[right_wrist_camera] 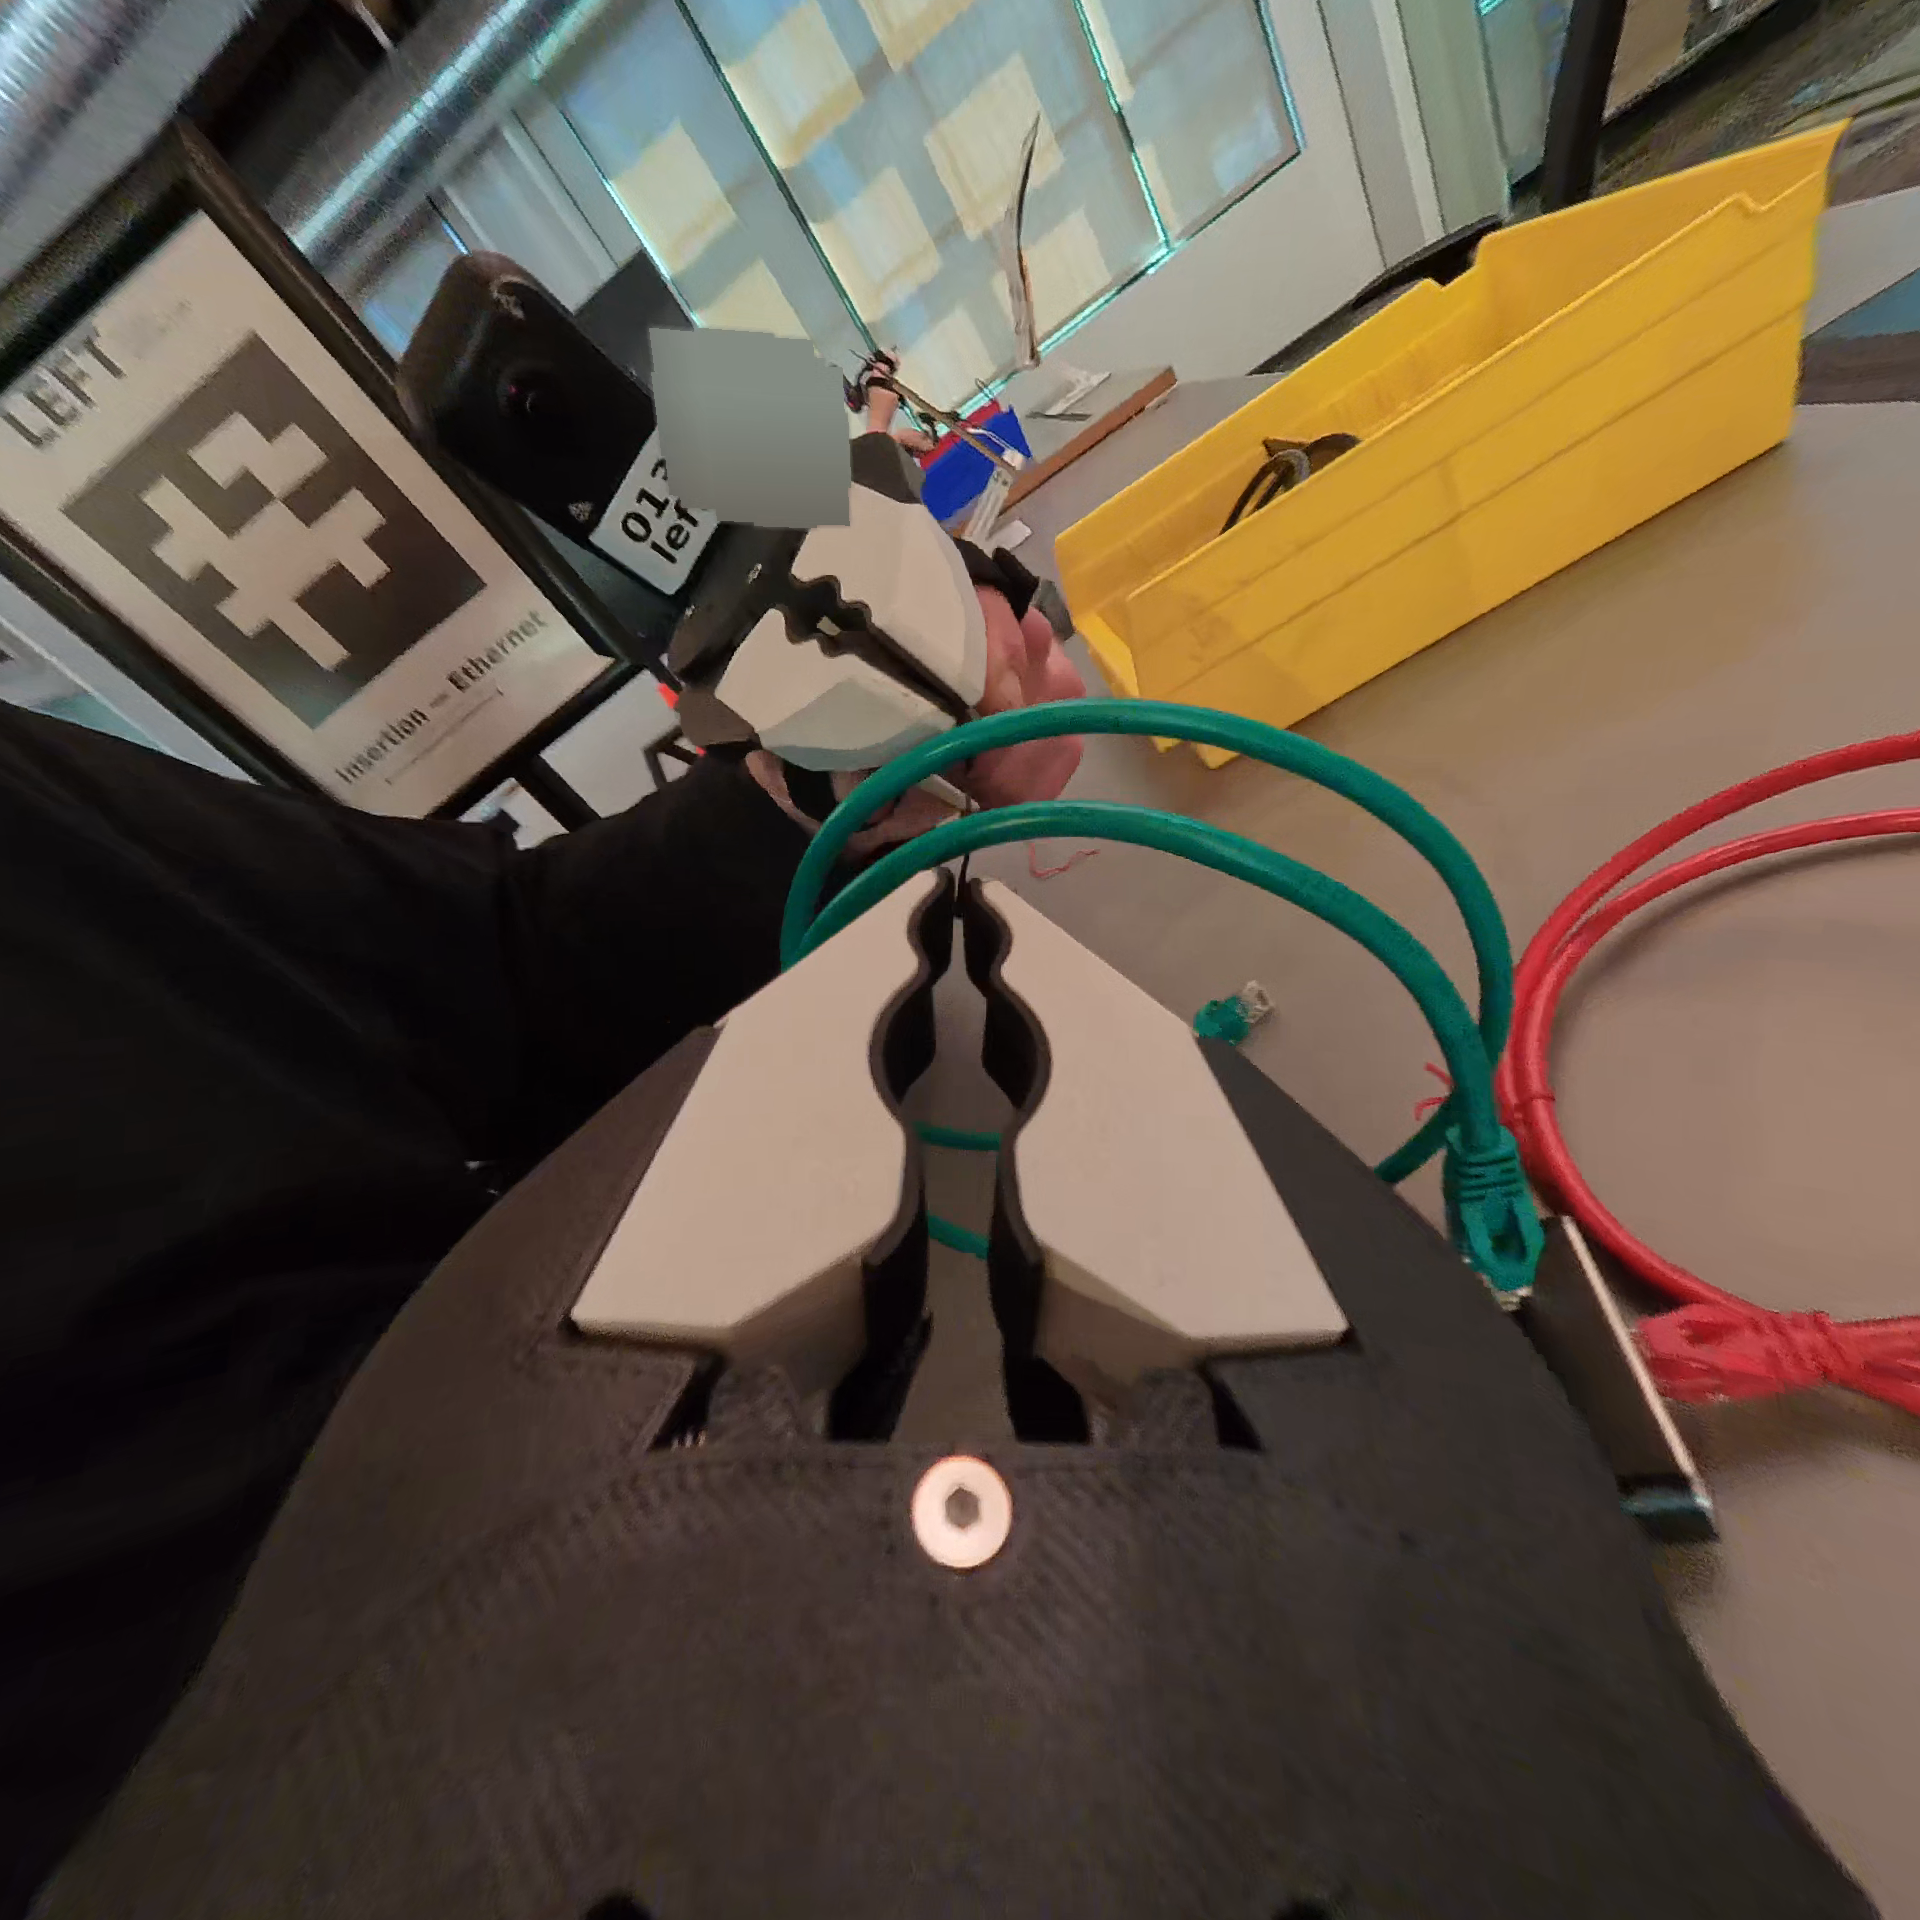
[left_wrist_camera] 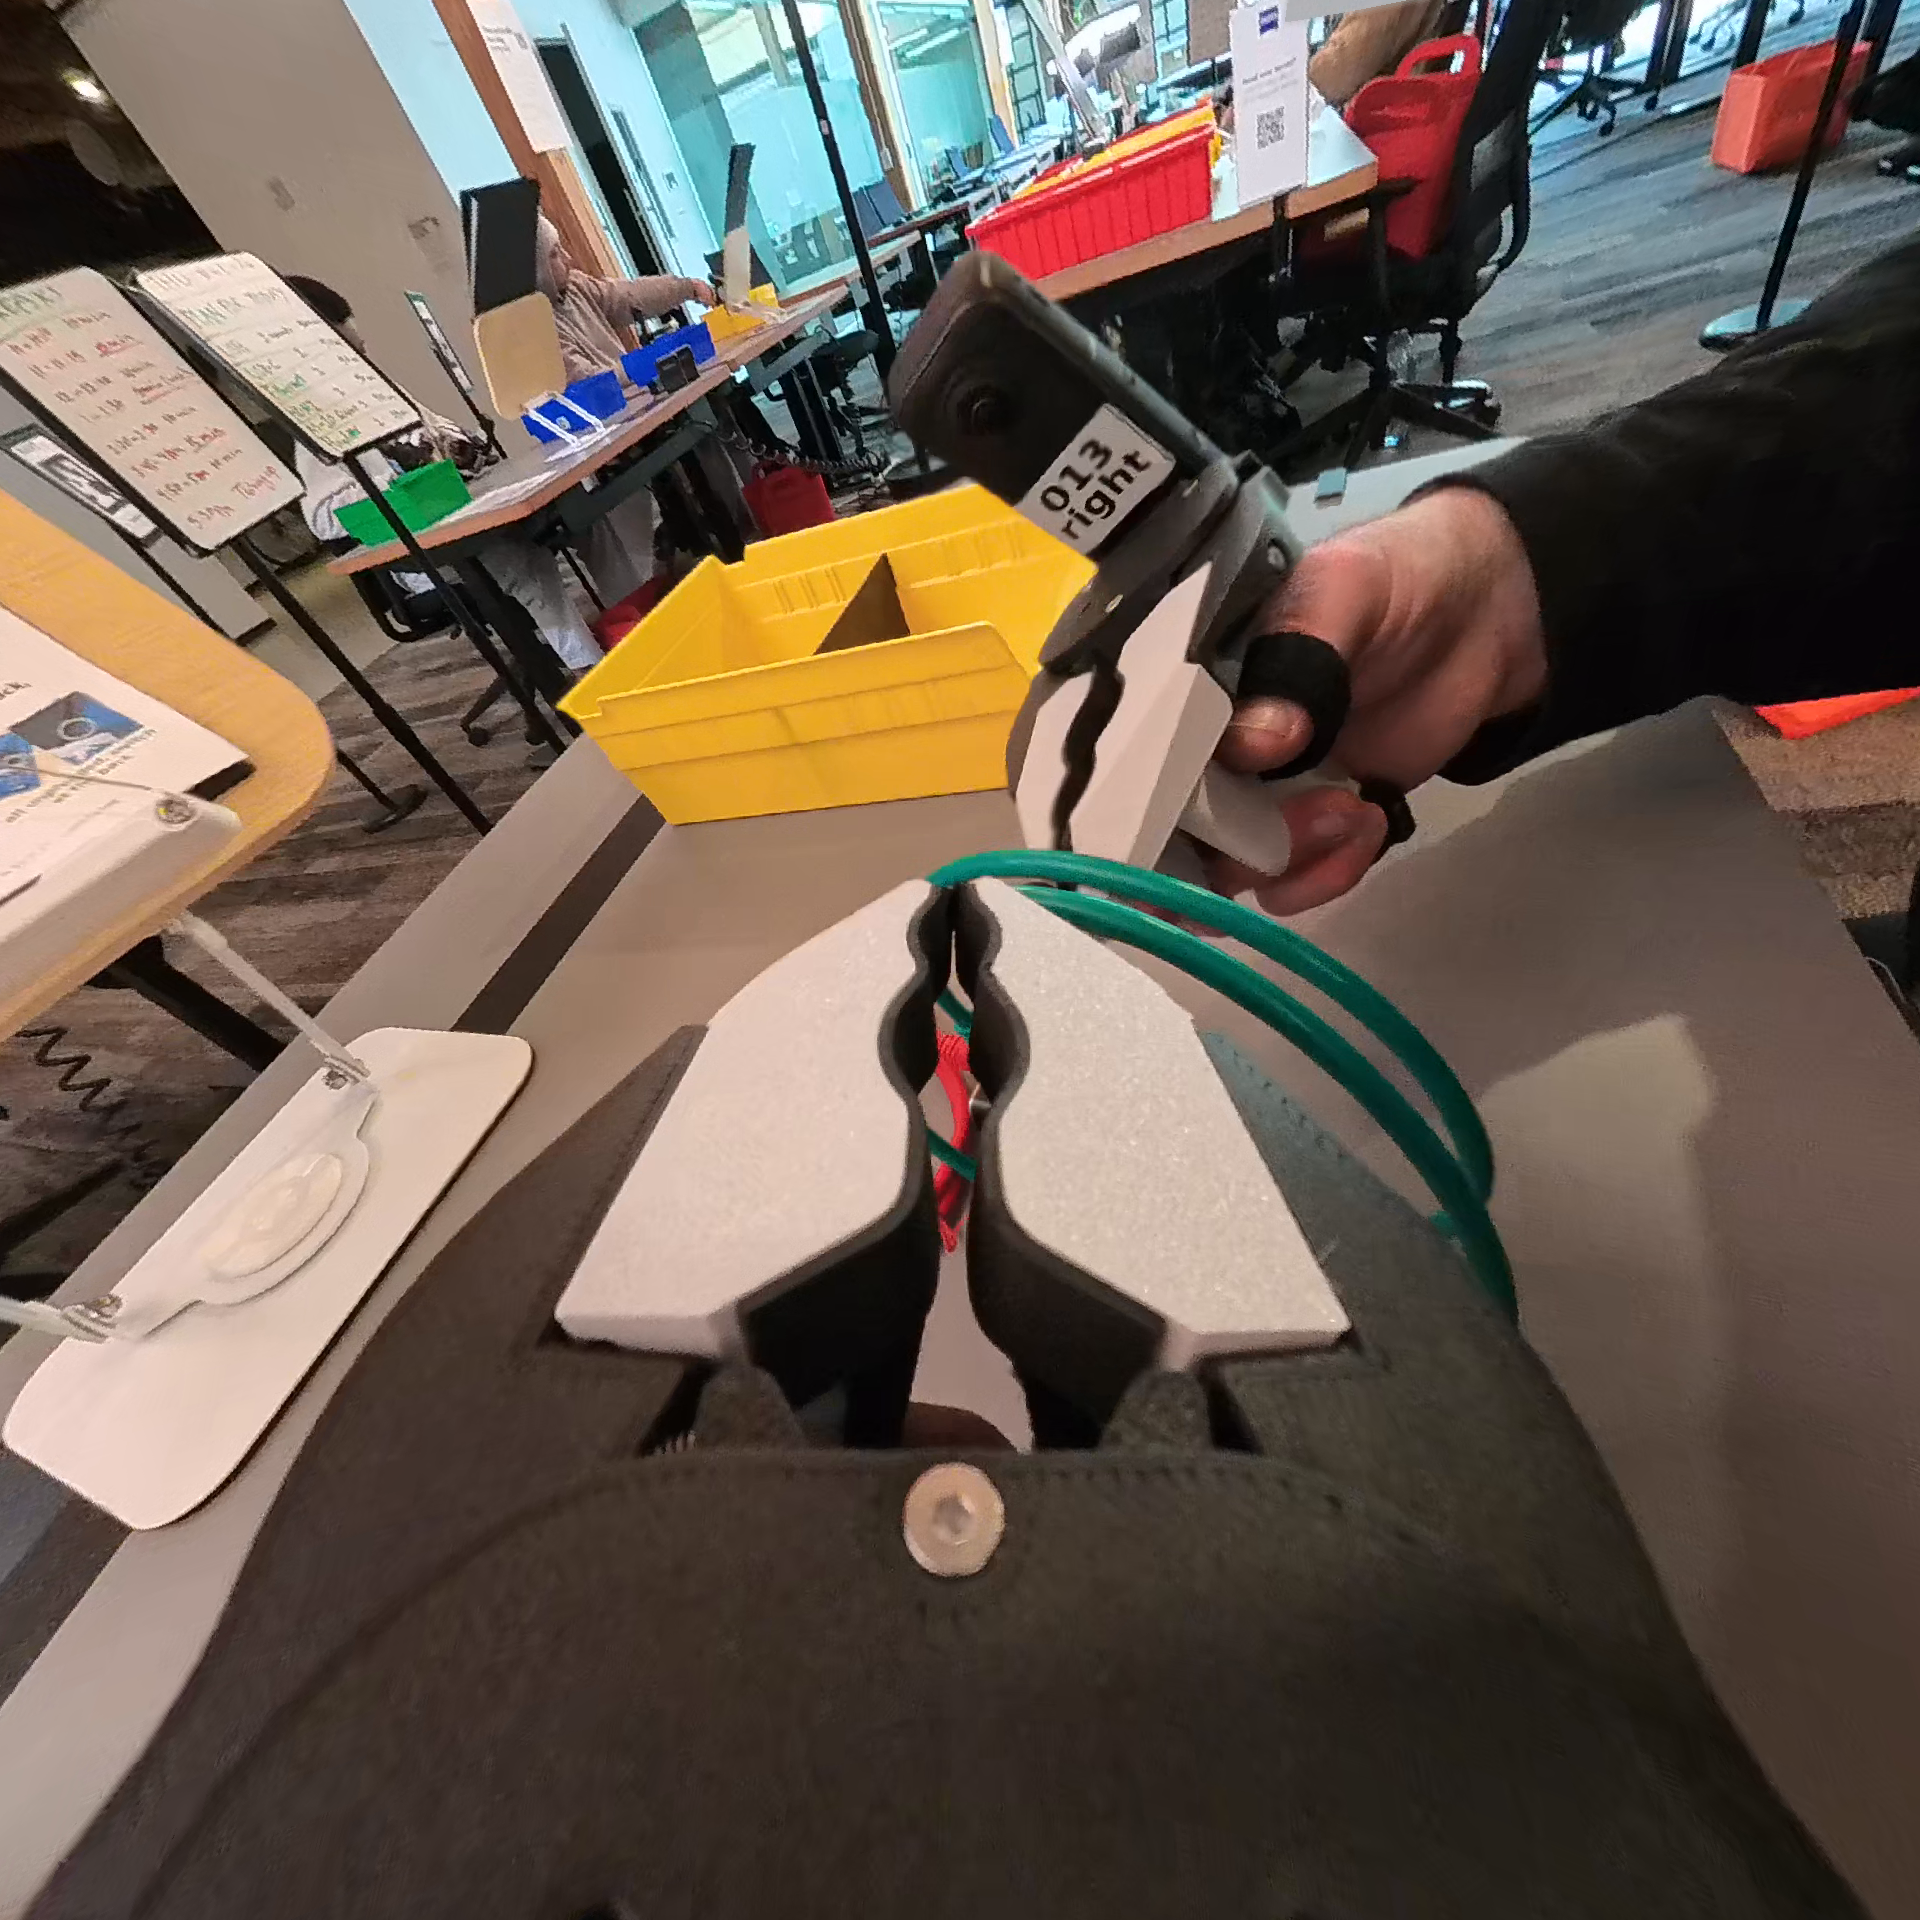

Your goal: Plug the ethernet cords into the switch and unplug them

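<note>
The grey surface (right_wrist_camera: 1558,831) fills the view, with a yellow bin (right_wrist_camera: 1455,436) standing at its far end. The red cord (right_wrist_camera: 1558,1039) lies coiled on it, and right beside that the green cord (right_wrist_camera: 1351,810) arches up in two loops, one plug (right_wrist_camera: 1491,1210) seated in the black switch (right_wrist_camera: 1621,1382) at the right gripper's side. The left gripper (left_wrist_camera: 951,914) is closed to a sliver at its tips, green cord just beyond, grasp unclear. The right gripper (right_wrist_camera: 956,894) is nearly closed too, holding nothing visible.
</note>
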Available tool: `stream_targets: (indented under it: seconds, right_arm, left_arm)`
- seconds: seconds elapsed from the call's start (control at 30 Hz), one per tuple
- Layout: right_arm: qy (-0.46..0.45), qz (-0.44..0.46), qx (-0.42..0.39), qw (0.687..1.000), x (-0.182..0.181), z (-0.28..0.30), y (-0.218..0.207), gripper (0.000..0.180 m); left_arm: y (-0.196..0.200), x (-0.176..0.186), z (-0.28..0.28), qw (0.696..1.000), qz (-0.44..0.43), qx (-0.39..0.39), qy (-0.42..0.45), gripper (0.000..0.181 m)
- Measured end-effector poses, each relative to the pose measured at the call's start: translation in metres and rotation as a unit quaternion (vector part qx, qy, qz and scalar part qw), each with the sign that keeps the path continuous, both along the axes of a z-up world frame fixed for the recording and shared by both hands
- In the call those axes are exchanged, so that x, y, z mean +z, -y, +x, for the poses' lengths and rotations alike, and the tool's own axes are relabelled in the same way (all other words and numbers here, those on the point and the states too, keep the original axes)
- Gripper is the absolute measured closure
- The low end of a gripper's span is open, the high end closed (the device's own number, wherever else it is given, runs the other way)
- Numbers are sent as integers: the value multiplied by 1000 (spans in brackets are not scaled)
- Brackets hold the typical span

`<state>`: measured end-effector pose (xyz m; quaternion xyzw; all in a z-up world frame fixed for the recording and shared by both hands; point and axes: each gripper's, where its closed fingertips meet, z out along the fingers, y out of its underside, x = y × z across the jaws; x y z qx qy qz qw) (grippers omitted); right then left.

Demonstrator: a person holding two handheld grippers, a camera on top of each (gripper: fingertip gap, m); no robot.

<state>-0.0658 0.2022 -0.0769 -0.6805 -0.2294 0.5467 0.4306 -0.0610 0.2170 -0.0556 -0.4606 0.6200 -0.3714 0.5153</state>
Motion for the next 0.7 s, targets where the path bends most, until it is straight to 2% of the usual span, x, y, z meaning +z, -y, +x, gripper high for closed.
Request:
stream_targets:
  seconds: [0.23, 0.37, 0.5, 0.7]
  right_arm:
    - [117, 58, -37, 991, 1, 14, -7, 180]
    - [231, 105, -43, 966, -6, 18, -8, 180]
    - [379, 184, -51, 905, -7, 28, -12, 180]
    - [545, 297, -35, 783, 1, 41, -18, 180]
  left_arm:
    - [1, -1, 1, 1000, -3, 3, -2, 180]
    - [1, -3, 3, 1000, -1, 6, -13, 180]
    - [3, -5, 8, 999, 9, 8, -33, 180]
    - [3, 1, 13, 998, 18, 9, -54, 180]
